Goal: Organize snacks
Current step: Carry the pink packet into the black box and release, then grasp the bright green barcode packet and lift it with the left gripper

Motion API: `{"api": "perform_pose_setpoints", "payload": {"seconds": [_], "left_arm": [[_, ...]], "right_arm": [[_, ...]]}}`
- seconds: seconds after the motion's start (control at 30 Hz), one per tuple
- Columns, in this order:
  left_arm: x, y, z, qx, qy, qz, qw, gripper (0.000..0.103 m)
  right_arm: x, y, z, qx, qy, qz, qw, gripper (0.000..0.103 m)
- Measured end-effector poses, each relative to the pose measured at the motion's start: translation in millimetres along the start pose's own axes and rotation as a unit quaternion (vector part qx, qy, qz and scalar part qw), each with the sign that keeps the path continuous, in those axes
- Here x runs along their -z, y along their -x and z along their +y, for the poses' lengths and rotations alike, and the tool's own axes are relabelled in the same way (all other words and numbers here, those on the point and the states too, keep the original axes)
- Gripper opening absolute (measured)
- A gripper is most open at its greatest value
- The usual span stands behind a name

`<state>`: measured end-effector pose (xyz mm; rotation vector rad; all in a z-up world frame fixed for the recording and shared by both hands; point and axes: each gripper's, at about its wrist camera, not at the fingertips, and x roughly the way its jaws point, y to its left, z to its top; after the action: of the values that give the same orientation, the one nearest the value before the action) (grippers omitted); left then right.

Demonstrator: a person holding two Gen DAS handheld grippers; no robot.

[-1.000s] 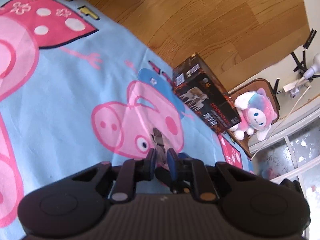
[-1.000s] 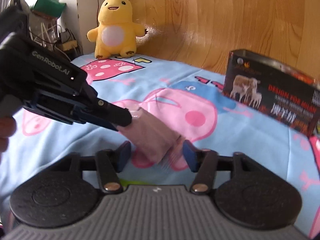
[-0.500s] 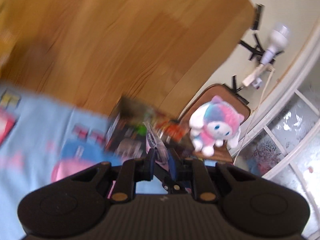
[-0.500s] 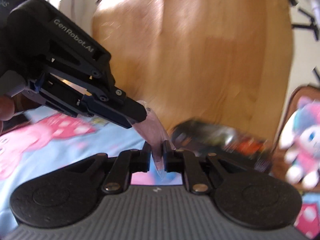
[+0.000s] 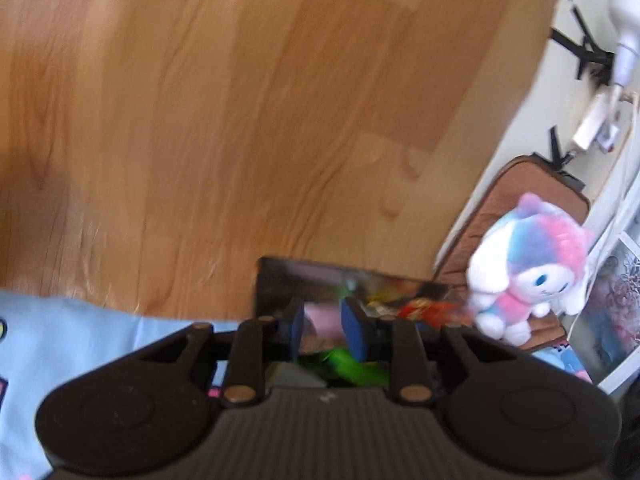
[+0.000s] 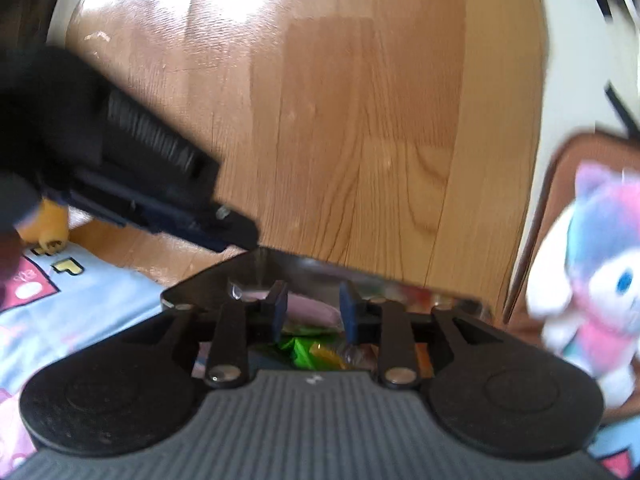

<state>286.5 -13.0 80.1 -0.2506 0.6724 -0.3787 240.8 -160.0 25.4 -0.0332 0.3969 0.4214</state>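
Note:
A dark snack box point(image 5: 276, 276) stands open on the blue blanket against the wooden board. In it lie a pink packet point(image 5: 322, 314), a green snack point(image 5: 348, 364) and red-orange wrappers point(image 5: 428, 312). My left gripper point(image 5: 323, 326) hovers over the box; its jaws are opening and the pads are not pressing on the pink packet seen between them. My right gripper point(image 6: 314, 314) is also above the box point(image 6: 208, 280), jaws opening. The pink packet point(image 6: 310, 310) lies below them, free of the pads. The left gripper point(image 6: 236, 238) reaches in from the left over the box's corner.
A pink, blue and white plush point(image 5: 528, 276) sits on a brown cushion point(image 5: 520, 192) right of the box. The wooden board point(image 5: 280, 120) rises behind it. The cartoon blanket point(image 5: 80, 328) spreads to the left, with a yellow plush point(image 6: 48, 220) at its far edge.
Both grippers carried the pink packet from over the blanket to the box. The right one shut on it on the way. Both have since spread their jaws, and the packet lies in the box.

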Motion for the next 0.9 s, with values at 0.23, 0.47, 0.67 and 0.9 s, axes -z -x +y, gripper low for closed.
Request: {"api": "perform_pose_setpoints", "payload": {"seconds": [0.23,0.47,0.67,0.9], "left_arm": [[41.6,50.1,9.6,-0.007,0.0,0.012,0.9999,0.031],[127.0,119.2,10.7,0.028,-0.012,0.072,0.9969,0.034],[193.9,162.6,20.7,0.087,0.041,0.111,0.9891,0.034],[239.0,174.7,5.3,0.097,0.058,0.111,0.9873,0.035]], "right_arm": [[14.0,63.7,-14.8,-0.055,-0.082,0.019,0.995,0.041],[60.1,134.1,-0.7,-0.169,-0.136,0.11,0.97,0.045],[98.6,172.4,5.4,-0.226,-0.224,0.186,0.93,0.045],[116.4,200.2,19.9,-0.259,-0.279,0.202,0.902,0.045]]}}
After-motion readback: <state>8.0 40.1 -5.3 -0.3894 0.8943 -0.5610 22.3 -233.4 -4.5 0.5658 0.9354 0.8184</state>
